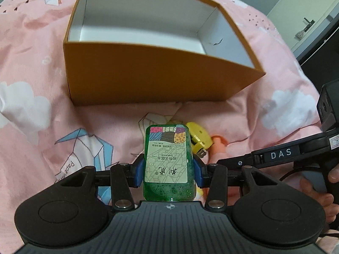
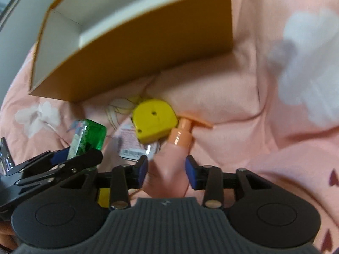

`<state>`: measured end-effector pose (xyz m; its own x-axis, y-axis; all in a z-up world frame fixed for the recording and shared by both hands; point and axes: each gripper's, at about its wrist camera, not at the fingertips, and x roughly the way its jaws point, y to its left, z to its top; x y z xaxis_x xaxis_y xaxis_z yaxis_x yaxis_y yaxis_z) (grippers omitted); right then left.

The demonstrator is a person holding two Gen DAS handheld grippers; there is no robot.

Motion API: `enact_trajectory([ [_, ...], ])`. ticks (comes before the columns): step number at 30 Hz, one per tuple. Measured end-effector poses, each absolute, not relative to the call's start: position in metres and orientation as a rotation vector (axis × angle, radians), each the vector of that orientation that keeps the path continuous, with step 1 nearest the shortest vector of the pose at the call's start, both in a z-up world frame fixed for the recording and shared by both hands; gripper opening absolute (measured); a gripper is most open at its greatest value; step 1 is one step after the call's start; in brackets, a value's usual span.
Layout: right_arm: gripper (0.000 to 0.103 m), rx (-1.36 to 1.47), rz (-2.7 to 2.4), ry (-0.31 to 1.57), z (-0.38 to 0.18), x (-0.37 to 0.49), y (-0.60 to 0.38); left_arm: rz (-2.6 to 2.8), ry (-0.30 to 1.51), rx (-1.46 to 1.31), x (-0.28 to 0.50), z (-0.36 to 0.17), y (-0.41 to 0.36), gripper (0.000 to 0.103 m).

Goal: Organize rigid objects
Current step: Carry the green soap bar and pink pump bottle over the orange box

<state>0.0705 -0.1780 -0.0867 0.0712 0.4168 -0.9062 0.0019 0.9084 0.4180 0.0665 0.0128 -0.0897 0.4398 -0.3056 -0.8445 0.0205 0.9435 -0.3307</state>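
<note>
Pick-up step in hand. Left tool (image 1: 169, 169) pinched green toilet-water bottle (image 1: 168, 163) just above bed quilt (image 1: 42, 84), near orange box (image 1: 148, 74). Right tool (image 2: 166, 169) spread, straddling peach pump bottle (image 2: 169, 158) beside yellow tape measure (image 2: 153, 120), pads apart from it. Next: squeeze, lift, carry both into box.

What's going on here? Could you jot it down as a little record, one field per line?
Setting: pink bedspread printed with clouds
Container: open orange box, white inside, nothing visible in it
Left gripper: closed on a green bottle with a patterned label
Right gripper: jaws around a peach pump bottle, pads not visibly pressing it
Also lying on the bedspread: yellow tape measure, beside the pump bottle's nozzle
Still outside the box: all three items
</note>
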Motion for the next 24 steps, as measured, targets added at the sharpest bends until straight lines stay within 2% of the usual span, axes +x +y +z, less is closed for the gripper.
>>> enact_trajectory([
  [2, 0.049, 0.385, 0.317, 1.507, -0.098, 0.072, -0.180, -0.197, 1.110, -0.280, 0.067, -0.092, 0.013, 0.051],
  [6, 0.050, 0.470, 0.326, 1.558, -0.118, 0.072, -0.182, -0.192, 1.128, -0.279, 0.069, -0.097, 0.011, 0.051],
  [11, 0.045, 0.505, 0.337, 1.563, -0.124, 0.071, -0.180, -0.191, 1.119, -0.282, 0.067, -0.095, 0.012, 0.051],
  [18, 0.045, 0.361, 0.348, 1.437, -0.085, 0.062, -0.171, -0.215, 1.057, -0.288, 0.061, -0.071, 0.012, 0.051],
  [24, 0.045, 0.245, 0.408, 1.259, -0.025, 0.060, -0.169, -0.233, 0.960, -0.289, 0.057, -0.037, 0.016, 0.051],
])
